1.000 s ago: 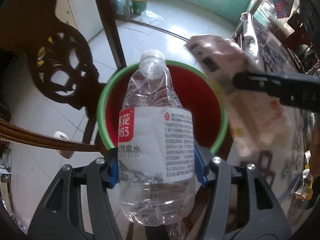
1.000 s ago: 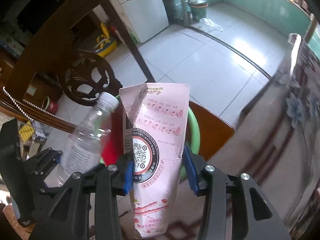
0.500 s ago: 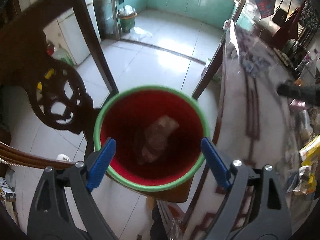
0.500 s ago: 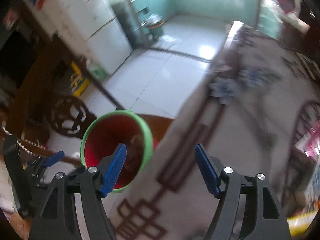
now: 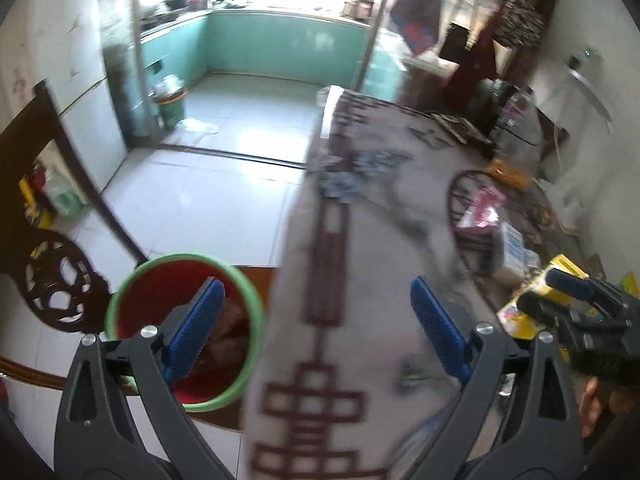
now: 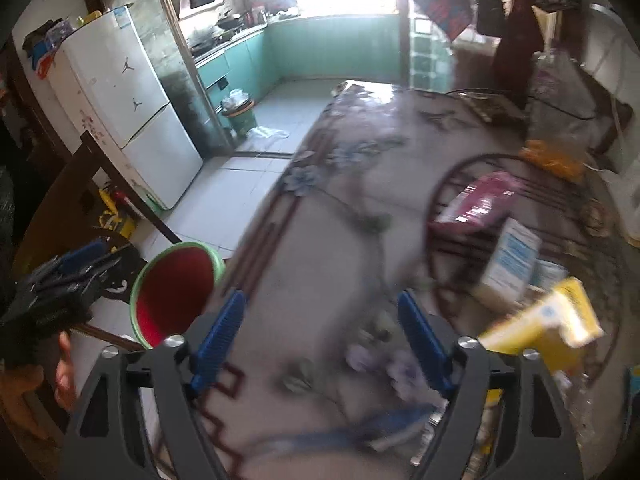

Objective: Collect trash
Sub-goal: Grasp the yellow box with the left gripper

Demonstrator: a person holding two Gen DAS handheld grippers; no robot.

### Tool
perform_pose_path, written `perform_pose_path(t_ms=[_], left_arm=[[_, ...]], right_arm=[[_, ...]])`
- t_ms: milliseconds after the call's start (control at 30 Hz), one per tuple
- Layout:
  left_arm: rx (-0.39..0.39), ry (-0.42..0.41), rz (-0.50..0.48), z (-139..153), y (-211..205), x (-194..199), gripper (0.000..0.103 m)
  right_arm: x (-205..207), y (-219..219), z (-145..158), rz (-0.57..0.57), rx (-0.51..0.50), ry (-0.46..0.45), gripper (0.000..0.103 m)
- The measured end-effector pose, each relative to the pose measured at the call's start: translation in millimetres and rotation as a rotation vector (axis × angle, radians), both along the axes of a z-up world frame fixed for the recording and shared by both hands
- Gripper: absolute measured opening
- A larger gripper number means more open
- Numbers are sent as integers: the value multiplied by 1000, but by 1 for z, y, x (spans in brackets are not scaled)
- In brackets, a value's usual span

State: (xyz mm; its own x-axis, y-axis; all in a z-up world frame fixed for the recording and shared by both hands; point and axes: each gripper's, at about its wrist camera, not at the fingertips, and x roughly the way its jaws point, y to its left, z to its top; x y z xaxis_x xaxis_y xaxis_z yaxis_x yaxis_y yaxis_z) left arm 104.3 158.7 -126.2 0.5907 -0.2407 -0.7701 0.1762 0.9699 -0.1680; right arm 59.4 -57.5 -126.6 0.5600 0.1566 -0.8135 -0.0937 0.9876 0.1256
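Observation:
A red bin with a green rim [image 5: 132, 308] [image 6: 176, 292] stands on a wooden chair beside the table, with brownish trash inside. My left gripper [image 5: 316, 324] is open and empty over the table's left edge, next to the bin. My right gripper [image 6: 324, 336] is open and empty above the patterned tablecloth [image 6: 340, 216]. Trash lies on the table to the right: a yellow carton [image 6: 548, 324] [image 5: 532, 300], a white and blue box [image 6: 508, 256] and a pink packet [image 6: 480, 200] [image 5: 480, 208]. The right gripper also shows in the left wrist view [image 5: 576, 300].
A dark carved wooden chair [image 5: 48, 292] stands left of the bin. A white fridge [image 6: 120, 108] and a green floor bin [image 6: 240, 116] are farther back on the tiled floor. Clutter lines the table's far right side.
Both grippers opened: the water bottle and the pink packet left the jaws over the red bin. Both grippers then swung right, toward the table.

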Motion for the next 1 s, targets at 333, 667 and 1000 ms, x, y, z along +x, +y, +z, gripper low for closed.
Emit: perform_pose_path(t_ms=[333, 667, 1000], left_arm=[[-2, 31, -90, -1, -124, -29, 92], [104, 14, -341, -23, -241, -57, 93], [135, 108, -416, -72, -302, -31, 91]], right_arm=[[-41, -129, 1, -44, 13, -32, 85], [-42, -260, -11, -226, 71, 5, 85], [-41, -305, -35, -266, 91, 65, 85]])
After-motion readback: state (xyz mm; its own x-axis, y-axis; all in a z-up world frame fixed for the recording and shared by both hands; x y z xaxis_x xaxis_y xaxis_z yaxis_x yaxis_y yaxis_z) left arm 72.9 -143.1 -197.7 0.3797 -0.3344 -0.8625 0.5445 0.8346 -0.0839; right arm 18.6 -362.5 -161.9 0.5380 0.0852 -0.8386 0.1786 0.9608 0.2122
